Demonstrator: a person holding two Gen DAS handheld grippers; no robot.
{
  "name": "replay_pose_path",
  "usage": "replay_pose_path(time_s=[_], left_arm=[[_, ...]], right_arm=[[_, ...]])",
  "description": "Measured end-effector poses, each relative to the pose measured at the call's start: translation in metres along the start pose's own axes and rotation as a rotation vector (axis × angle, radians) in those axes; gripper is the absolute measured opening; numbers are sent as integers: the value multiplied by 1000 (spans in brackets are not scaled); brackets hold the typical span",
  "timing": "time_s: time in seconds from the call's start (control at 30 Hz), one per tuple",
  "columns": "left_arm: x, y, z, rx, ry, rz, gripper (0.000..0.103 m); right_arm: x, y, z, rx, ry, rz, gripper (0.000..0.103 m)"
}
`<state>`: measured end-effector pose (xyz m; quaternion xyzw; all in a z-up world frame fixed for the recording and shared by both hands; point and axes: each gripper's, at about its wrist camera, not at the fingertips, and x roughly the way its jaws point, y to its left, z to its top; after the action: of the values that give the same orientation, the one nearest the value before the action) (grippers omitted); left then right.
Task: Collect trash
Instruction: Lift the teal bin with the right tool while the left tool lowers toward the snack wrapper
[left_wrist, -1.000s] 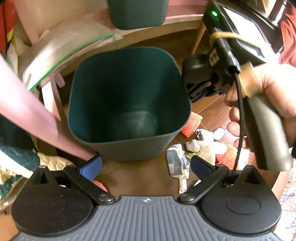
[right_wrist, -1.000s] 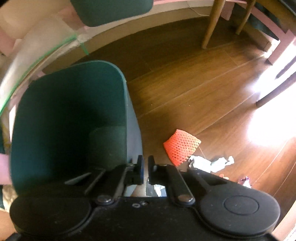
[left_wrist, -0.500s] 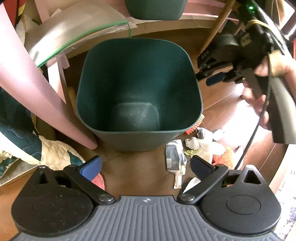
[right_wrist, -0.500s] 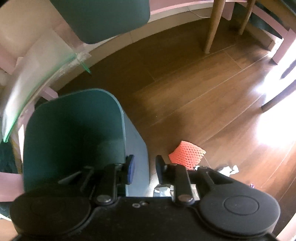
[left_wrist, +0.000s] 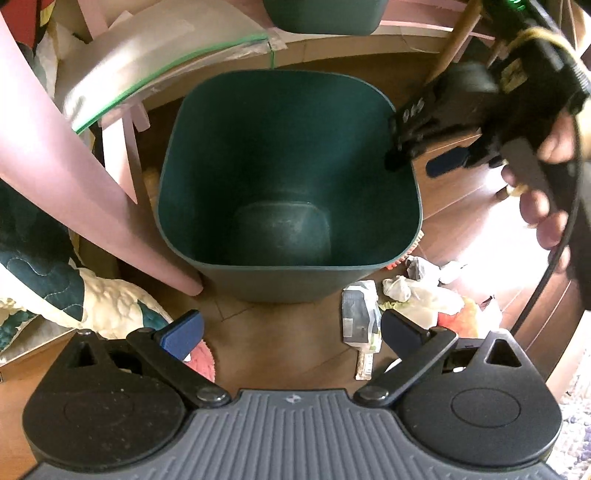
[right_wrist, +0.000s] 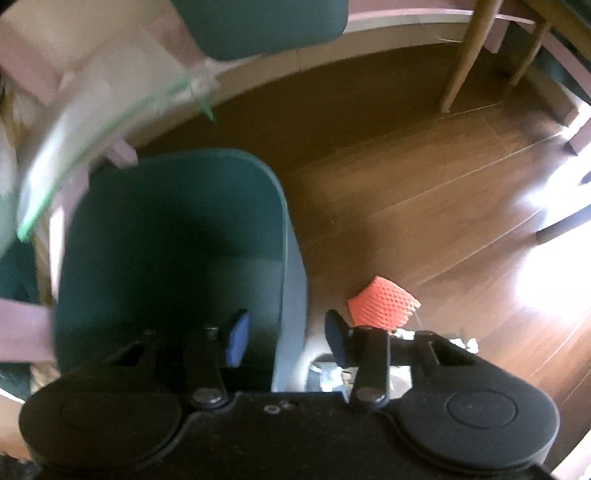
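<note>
Hovering over the bin (left_wrist: 288, 177), both grippers empty.

The bin stands at 12 o'clock in the left view, nothing visible inside; the trash (left_wrist: 406, 295) lies on the floor at its 4 o'clock: a wrapper (left_wrist: 360, 314), crumpled paper, an orange net (right_wrist: 384, 304). Probably light, soft and crushable; pinch each across a raised fold. Left gripper (left_wrist: 291, 332) gapes wide; right gripper (right_wrist: 286, 341), jaws just opening, straddles the rim without pressing it.

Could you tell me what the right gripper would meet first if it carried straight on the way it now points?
Most likely the green bin. The right gripper points down with its jaws, just opened and empty, straddling the bin's right wall, so that rim looks first in line, though depth is hard to judge.
</note>
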<state>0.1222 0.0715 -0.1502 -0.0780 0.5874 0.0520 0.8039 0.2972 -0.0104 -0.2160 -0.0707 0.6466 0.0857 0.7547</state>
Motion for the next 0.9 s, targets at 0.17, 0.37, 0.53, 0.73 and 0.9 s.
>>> replay_pose_path(time_s=[0.17, 0.37, 0.53, 0.73, 0.9], left_arm=[[7, -6, -1, 22, 8, 25, 103], [14, -10, 0, 18, 16, 50, 103], [20, -12, -2, 32, 17, 76, 103], [29, -5, -2, 26, 34, 117, 103], [36, -5, 2, 18, 54, 127, 103]], right_arm=[[19, 4, 1, -11, 25, -8, 15], [30, 15, -3, -60, 34, -18, 7], [31, 20, -6, -83, 15, -36, 7], [38, 42, -15, -174, -15, -159, 4], [33, 32, -8, -133, -11, -137, 3]])
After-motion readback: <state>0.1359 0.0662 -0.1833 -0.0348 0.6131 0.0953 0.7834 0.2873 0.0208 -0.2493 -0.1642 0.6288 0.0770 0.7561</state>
